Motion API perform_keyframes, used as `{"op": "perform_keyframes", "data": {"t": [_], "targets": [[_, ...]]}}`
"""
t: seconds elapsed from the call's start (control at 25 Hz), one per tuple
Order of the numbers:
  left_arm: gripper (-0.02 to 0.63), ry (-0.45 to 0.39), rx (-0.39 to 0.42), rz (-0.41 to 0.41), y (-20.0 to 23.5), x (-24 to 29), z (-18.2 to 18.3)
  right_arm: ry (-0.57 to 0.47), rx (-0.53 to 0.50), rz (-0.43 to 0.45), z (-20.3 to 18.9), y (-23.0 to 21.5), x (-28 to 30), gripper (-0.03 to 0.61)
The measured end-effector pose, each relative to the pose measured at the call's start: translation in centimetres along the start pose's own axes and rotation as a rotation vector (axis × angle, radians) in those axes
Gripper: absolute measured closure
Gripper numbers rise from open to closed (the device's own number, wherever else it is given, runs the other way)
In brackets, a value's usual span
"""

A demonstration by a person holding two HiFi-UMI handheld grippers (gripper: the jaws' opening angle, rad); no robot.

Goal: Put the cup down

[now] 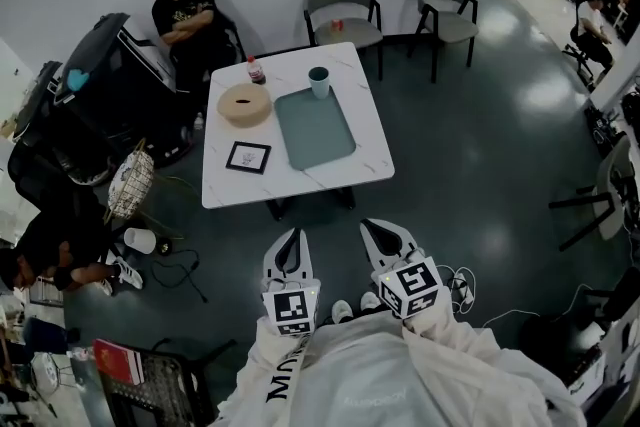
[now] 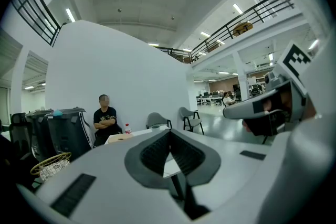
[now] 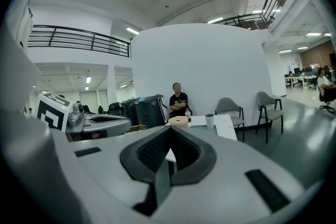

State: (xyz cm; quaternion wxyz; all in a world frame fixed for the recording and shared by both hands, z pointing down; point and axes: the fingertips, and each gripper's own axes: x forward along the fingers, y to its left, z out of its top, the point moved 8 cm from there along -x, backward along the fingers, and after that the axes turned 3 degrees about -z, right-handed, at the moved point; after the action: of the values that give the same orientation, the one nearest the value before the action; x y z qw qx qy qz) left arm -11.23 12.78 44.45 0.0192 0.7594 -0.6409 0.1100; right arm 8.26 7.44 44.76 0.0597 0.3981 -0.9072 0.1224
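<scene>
Dark floor (image 1: 330,237) lies open up to the near edge of the white marble-look square table (image 1: 372,170), whose near strip and right margin are bare. On top, a flat grey-green tray (image 1: 315,128) fills centre-right, with a teal cup (image 1: 319,81) at its far edge. A tan ring (image 1: 244,104) and a red-capped bottle (image 1: 256,70) block far left, a black square frame (image 1: 248,157) near left; two grey armchairs (image 1: 343,10) and a seated person (image 1: 190,15) close the far side.

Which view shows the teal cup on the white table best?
Head view: the teal cup stands unblocked on the white table, open top visible. Right gripper view: small, side-on. Left gripper view: mostly hidden, only its top shows.
</scene>
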Motion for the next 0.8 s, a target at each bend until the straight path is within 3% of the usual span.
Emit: {"op": "perform_keyframes", "data": {"t": [0.24,0.8], "targets": [[0.602,-0.011,0.013,-0.030,-1.8,0.7,0.9,-0.001,0.014,0.004,0.1,-1.6,-0.4,0.574],[0.602,0.014,-0.002,0.008,-1.5,1.4,0.6,-0.015,0.016,-0.014,0.5,-2.6,-0.4,0.574]]}}
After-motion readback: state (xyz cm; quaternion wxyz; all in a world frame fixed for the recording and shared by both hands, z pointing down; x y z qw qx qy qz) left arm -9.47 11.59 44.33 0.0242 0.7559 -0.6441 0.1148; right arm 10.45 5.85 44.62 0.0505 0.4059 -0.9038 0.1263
